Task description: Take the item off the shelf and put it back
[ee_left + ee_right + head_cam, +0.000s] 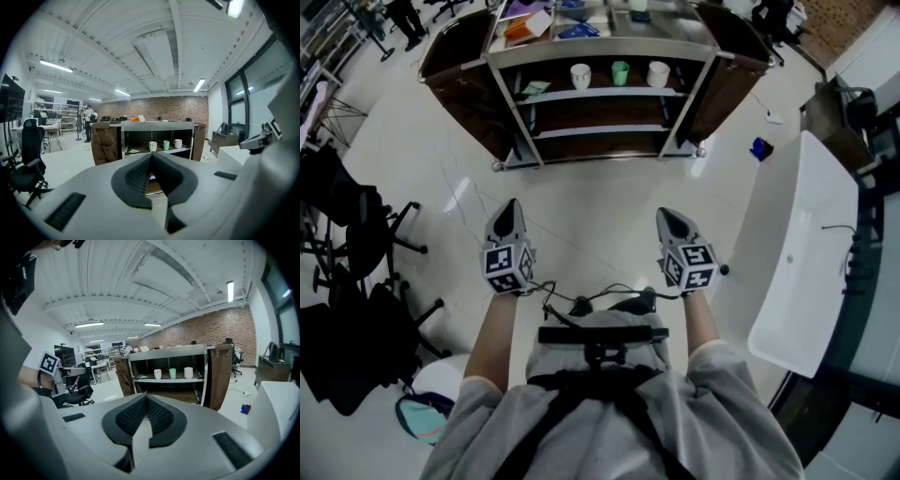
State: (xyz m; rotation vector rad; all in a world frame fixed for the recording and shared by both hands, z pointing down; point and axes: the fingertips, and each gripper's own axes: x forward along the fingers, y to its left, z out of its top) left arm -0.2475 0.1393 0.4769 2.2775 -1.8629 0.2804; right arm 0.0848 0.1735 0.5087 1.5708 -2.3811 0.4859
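Head view: the left gripper (511,208) and the right gripper (667,217) are side by side over the pale glossy floor (591,202). Both are well apart from the steel-framed shelf unit with dark brown side panels (609,95). On its upper open shelf three small cups stand in a row: a white patterned cup (580,75), a pale green cup (621,72) and a plain white cup (658,73) (the task does not say which one is meant).

Left gripper view: the jaws are clenched tip to tip on nothing, and the cups show far beyond them.

Right gripper view: the same here, with the jaws pressed together and empty, aimed toward the shelf.

Each cup looks light, rigid and breakable, with a smooth, probably slippery wall. I would pinch gently across the body just below the rim, or over the rim wall itself.
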